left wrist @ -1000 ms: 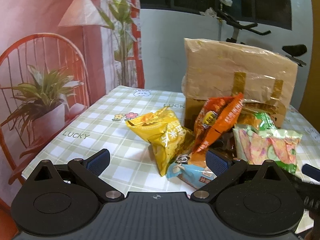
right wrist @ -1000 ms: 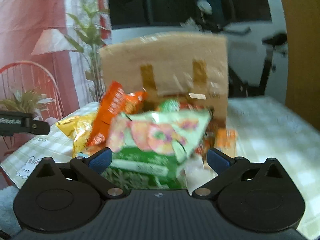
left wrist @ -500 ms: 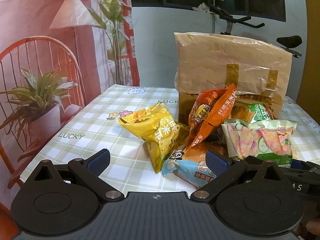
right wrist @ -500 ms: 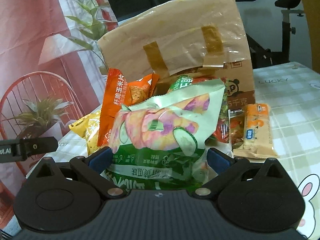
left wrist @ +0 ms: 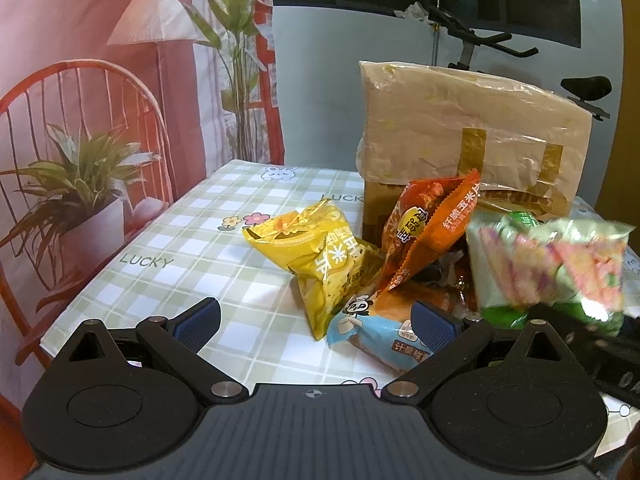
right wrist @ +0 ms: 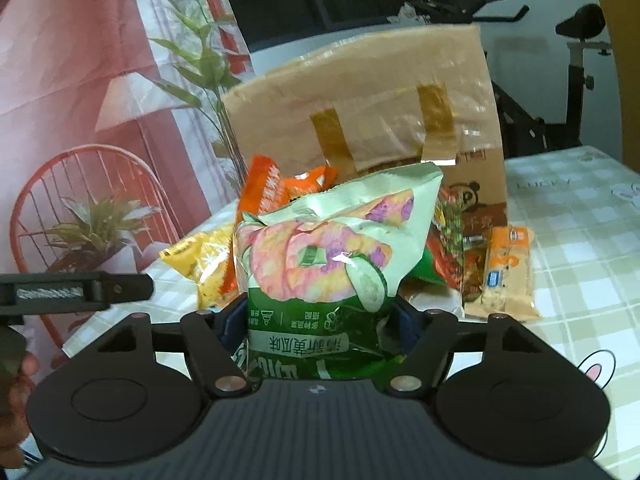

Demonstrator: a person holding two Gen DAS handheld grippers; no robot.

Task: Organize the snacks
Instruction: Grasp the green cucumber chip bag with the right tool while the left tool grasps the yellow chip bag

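The green bag [right wrist: 328, 264] stands upright at the front of the snack pile, between the right gripper [right wrist: 320, 320] fingers, whose jaws are closing in on its lower half, pads right against its sides. Behind it lean the orange bag [left wrist: 432, 224] and yellow bag [left wrist: 320, 256], with the paper bag [right wrist: 360, 120] at the back. Open checked table [left wrist: 192, 240] lies left of the pile, reaching to its near edge. Only the right view shows the bar [right wrist: 508, 272] lying right of the pile; only the left view shows the blue pack [left wrist: 372, 336]. The left gripper [left wrist: 316, 320] hangs wide open, holding nothing.
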